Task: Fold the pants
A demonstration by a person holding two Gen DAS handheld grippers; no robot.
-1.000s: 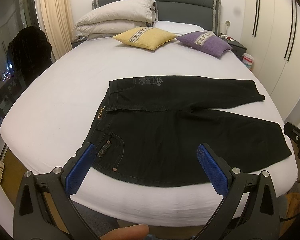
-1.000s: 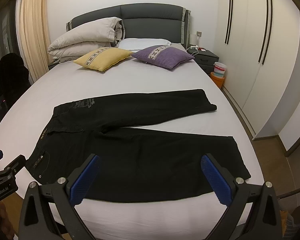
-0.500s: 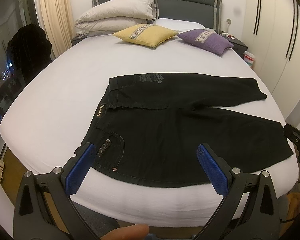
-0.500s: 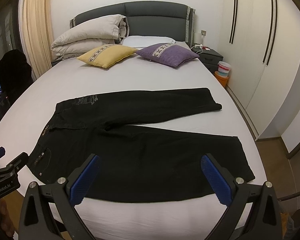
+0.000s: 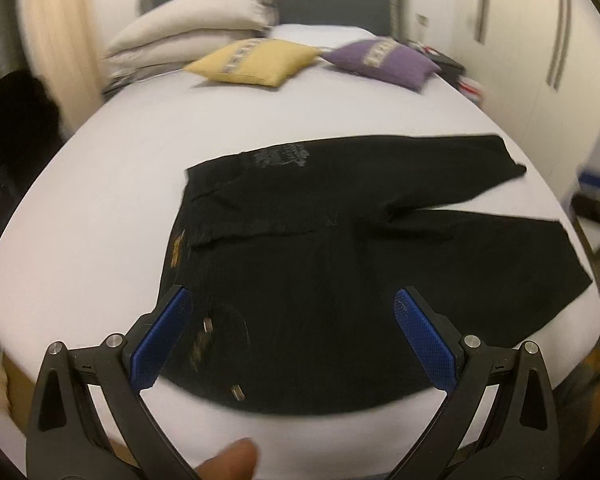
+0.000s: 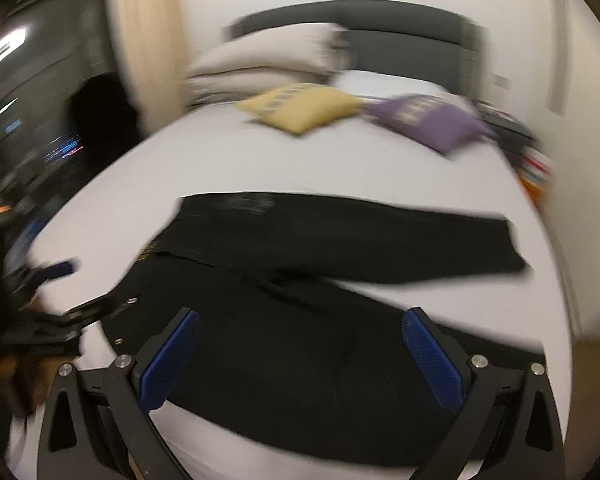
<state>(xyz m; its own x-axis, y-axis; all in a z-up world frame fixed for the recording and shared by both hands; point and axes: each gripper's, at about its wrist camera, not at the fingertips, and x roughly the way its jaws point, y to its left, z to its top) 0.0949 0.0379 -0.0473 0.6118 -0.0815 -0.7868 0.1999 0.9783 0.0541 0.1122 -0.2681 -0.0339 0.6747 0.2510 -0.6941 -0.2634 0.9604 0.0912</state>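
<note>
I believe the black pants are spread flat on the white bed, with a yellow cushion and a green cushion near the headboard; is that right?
Not quite: the second cushion is purple, not green, as the left wrist view shows. The black pants, white bed and yellow cushion are as you say.

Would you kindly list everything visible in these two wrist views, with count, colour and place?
pants: one, black, spread flat on the near half of the bed, legs to the right
bed: one, white sheet, dark grey headboard
yellow cushion: one, near the head of the bed
purple cushion: one, right of the yellow one
folded duvet: one, beige, stacked at the headboard
curtain: one, cream, left of the bed
wardrobe: white doors, at the right
left gripper: black with blue pads, open, over the waist end
right gripper: same, open, over the near leg
fingertip: one, bottom edge of the left view
</note>
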